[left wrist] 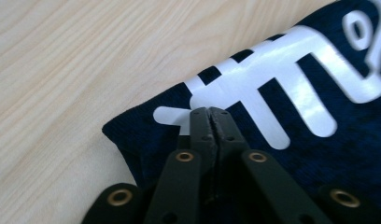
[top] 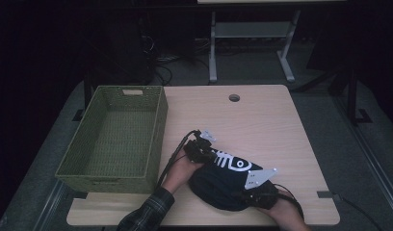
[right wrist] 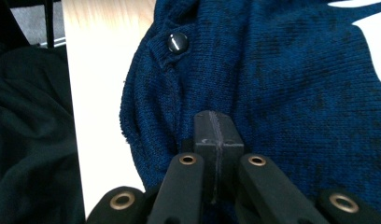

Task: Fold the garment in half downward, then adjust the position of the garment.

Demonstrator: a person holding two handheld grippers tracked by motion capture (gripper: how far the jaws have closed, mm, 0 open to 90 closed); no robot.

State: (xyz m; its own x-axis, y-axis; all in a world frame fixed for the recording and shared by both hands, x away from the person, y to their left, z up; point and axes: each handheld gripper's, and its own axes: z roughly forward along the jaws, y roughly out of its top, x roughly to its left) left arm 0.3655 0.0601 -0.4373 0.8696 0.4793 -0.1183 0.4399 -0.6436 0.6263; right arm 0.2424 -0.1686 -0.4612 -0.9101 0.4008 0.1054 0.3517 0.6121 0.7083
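A dark blue knitted garment [top: 218,187] with a white print [top: 233,162] lies bunched on the wooden table [top: 262,125] near its front edge. My left gripper [top: 213,155] rests at the garment's upper left edge. Its jaws are shut, with the tips touching the white print [left wrist: 272,79] on the cloth [left wrist: 319,154]. My right gripper [top: 246,195] is at the garment's lower right, jaws shut and tips pressed onto the blue knit [right wrist: 296,93], close to a black button [right wrist: 177,42]. No cloth can be seen between either pair of jaws.
An open green woven basket [top: 158,130] stands on the table's left side, close to my left hand. A round cable hole [top: 234,97] sits near the far edge. A desk frame [top: 213,48] stands on the floor beyond the table.
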